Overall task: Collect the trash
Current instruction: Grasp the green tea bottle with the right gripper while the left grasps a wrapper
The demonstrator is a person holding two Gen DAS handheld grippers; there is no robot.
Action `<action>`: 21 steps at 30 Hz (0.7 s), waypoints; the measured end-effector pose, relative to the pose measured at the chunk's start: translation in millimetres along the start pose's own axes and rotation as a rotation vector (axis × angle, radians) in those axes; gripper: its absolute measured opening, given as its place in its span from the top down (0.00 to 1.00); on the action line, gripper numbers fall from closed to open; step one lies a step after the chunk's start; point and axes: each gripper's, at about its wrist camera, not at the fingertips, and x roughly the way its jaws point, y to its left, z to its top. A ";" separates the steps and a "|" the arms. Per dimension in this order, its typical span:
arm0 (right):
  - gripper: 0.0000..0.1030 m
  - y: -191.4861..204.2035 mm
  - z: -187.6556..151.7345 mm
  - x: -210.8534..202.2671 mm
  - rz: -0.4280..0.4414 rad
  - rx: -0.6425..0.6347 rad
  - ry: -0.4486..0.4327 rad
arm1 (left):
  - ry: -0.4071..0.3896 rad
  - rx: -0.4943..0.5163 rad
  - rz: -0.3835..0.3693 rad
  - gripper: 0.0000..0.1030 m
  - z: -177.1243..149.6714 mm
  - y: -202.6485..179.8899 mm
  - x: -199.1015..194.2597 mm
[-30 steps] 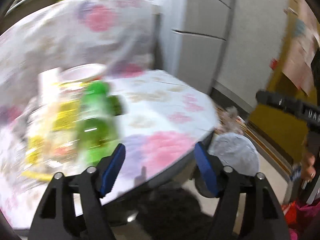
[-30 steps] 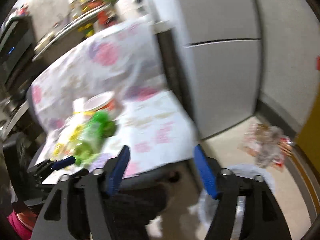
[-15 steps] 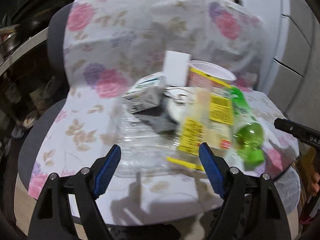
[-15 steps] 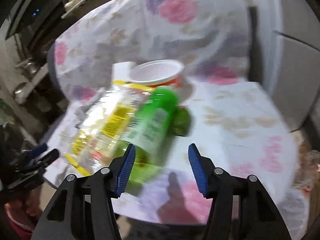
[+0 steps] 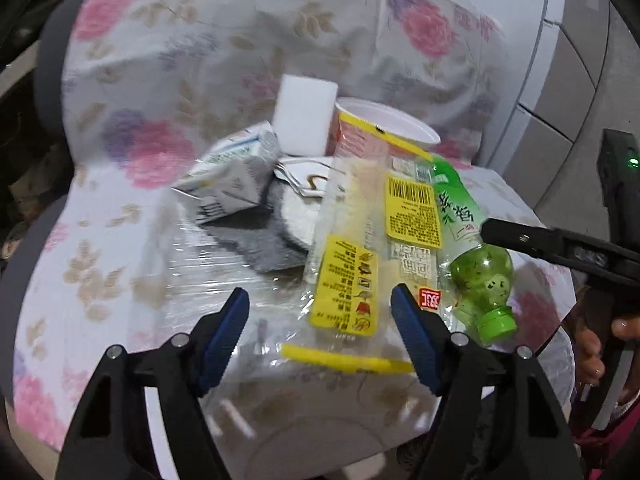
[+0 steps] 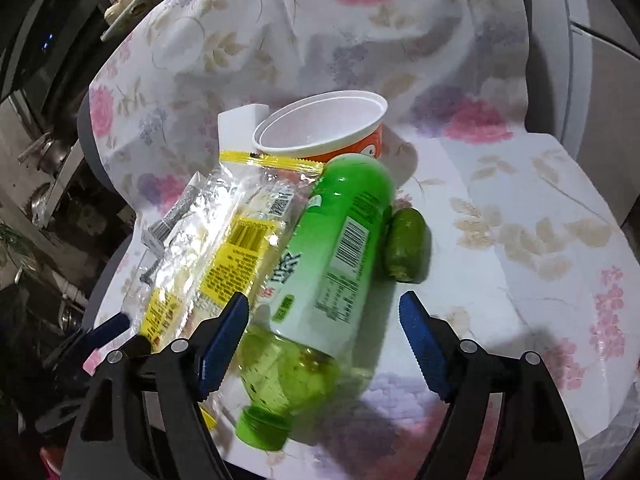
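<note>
Trash lies on a chair seat under a floral cloth (image 5: pixel 120 208). A green bottle (image 6: pixel 332 264) lies on its side, cap toward me; it also shows in the left wrist view (image 5: pixel 476 268). A clear and yellow wrapper (image 5: pixel 360 264) lies beside it, also seen in the right wrist view (image 6: pixel 224 256). An orange cup (image 6: pixel 320 132), a white block (image 5: pixel 304 116), a crushed carton (image 5: pixel 228 176) and a small green fruit (image 6: pixel 408 244) lie around. My left gripper (image 5: pixel 320 332) is open over the wrapper. My right gripper (image 6: pixel 324 336) is open around the bottle's neck end.
Clear film (image 5: pixel 192 272) covers part of the seat. A grey cloth and white mask (image 5: pixel 288 220) lie behind the wrapper. Grey cabinets (image 5: pixel 568 80) stand to the right. Dark shelves (image 6: pixel 36 80) with kitchenware stand to the left. The seat's front edge (image 5: pixel 320 440) is close.
Both grippers have swung from the floor and cabinet side toward the chair and closed in on the trash. The right gripper now straddles the green bottle.
</note>
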 end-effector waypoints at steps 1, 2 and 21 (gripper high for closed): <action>0.25 -1.2 -1.6 0.8 0.003 -0.007 0.016 | 0.011 -0.003 -0.004 0.31 1.5 0.5 5.6; 0.25 -2.7 -2.9 0.2 0.013 -0.008 0.019 | 0.020 -0.013 -0.019 0.31 2.8 2.0 10.4; 0.16 11.0 -3.2 -16.5 0.033 -0.061 -0.006 | -0.223 -0.013 -0.033 1.00 13.3 -8.6 -74.8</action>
